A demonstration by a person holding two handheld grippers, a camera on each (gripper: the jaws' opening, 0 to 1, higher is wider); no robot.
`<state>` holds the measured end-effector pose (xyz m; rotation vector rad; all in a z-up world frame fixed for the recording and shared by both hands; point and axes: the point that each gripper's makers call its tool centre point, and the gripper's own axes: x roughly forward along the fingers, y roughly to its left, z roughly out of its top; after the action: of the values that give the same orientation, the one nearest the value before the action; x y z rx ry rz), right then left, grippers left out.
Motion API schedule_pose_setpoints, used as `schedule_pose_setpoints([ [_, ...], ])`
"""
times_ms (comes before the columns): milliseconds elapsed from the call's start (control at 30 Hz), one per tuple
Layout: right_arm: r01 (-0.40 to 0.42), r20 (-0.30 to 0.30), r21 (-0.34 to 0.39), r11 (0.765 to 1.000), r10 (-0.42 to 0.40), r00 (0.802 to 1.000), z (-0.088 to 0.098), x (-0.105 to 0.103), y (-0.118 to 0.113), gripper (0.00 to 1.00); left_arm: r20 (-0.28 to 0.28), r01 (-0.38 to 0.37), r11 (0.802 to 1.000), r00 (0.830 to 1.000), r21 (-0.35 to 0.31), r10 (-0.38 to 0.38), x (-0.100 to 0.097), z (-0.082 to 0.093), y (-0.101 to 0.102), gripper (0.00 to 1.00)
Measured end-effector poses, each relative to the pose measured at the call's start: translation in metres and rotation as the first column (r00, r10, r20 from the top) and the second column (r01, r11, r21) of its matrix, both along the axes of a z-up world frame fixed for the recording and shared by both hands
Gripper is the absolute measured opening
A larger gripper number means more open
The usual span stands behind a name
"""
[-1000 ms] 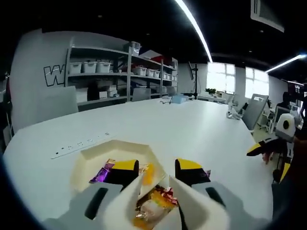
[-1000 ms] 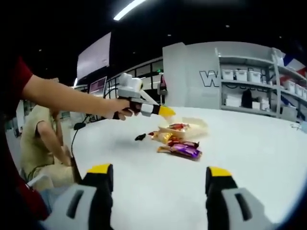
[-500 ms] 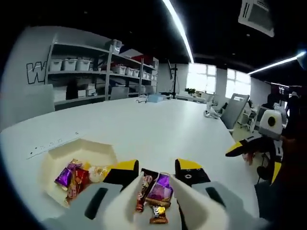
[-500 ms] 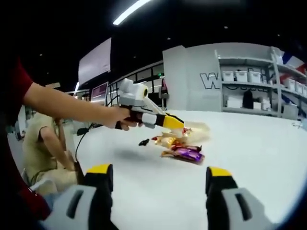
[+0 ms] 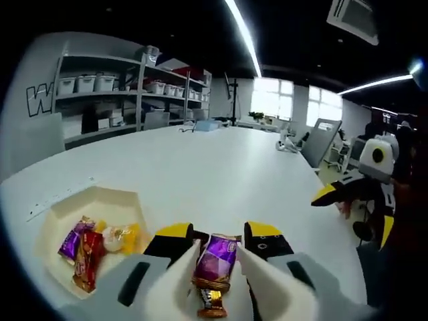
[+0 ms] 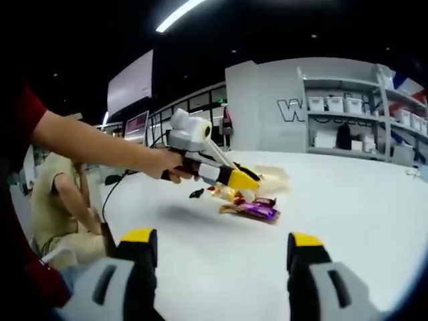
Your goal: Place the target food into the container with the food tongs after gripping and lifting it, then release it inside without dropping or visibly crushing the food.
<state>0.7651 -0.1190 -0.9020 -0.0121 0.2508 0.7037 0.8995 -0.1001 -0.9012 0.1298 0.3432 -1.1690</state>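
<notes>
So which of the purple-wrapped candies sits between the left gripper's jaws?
The larger purple candy on the table, between the left gripper jaws; the other purple one lies in the cream container.

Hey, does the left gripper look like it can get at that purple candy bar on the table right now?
Probably yes. The left gripper is open, with the purple candy bar lying between its jaws on the white table. Nothing blocks it; the cream container sits off to one side.

left gripper (image 5: 215, 249): jaws apart, purple candy bar (image 5: 215, 259) sitting between them
container (image 5: 40, 235): cream tray, few wrapped snacks (image 5: 83, 242) inside
</notes>
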Motion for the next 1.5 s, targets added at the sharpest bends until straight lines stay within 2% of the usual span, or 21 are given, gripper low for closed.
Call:
schedule_pose_setpoints([
  [133, 0.005, 0.001, 0.005, 1.000, -0.005, 1.000, 0.001, 0.001, -0.003, 0.78, -0.011, 0.010, 1.000, 1.000, 0.003, -0.010, 0.002, -0.004, -0.003, 0.29],
  [500, 0.006, -0.006, -0.006, 1.000, -0.006, 1.000, -0.005, 0.003, -0.003, 0.78, 0.005, 0.053, 0.997, 0.999, 0.053, -0.054, 0.003, -0.022, -0.009, 0.29],
  [733, 0.009, -0.012, -0.011, 1.000, -0.009, 1.000, -0.008, 0.004, -0.005, 0.78, -0.016, 0.066, 0.996, 0.998, 0.064, -0.065, 0.007, -0.032, -0.008, 0.29],
  [967, 0.006, -0.011, -0.017, 1.000, -0.006, 1.000, -0.008, 0.006, -0.004, 0.77, -0.034, 0.064, 0.996, 0.997, 0.060, -0.062, 0.012, -0.034, -0.007, 0.29],
  [1067, 0.004, -0.011, -0.022, 1.000, -0.004, 1.000, -0.008, 0.007, -0.004, 0.77, -0.014, 0.073, 0.995, 0.997, 0.064, -0.072, 0.012, -0.033, -0.007, 0.26],
  [1100, 0.005, -0.012, -0.023, 1.000, -0.005, 1.000, -0.009, 0.007, -0.003, 0.77, -0.027, 0.061, 0.996, 0.998, 0.064, -0.059, 0.013, -0.034, -0.007, 0.24],
  [1200, 0.003, -0.015, -0.026, 1.000, -0.004, 1.000, -0.009, 0.007, -0.003, 0.77, -0.021, 0.060, 0.996, 0.998, 0.064, -0.058, 0.016, -0.034, -0.007, 0.22],
  [1500, 0.001, -0.009, -0.018, 1.000, -0.001, 1.000, -0.004, 0.005, 0.000, 0.77, -0.042, 0.031, 0.998, 0.999, 0.058, -0.029, 0.021, -0.034, -0.006, 0.21],
])
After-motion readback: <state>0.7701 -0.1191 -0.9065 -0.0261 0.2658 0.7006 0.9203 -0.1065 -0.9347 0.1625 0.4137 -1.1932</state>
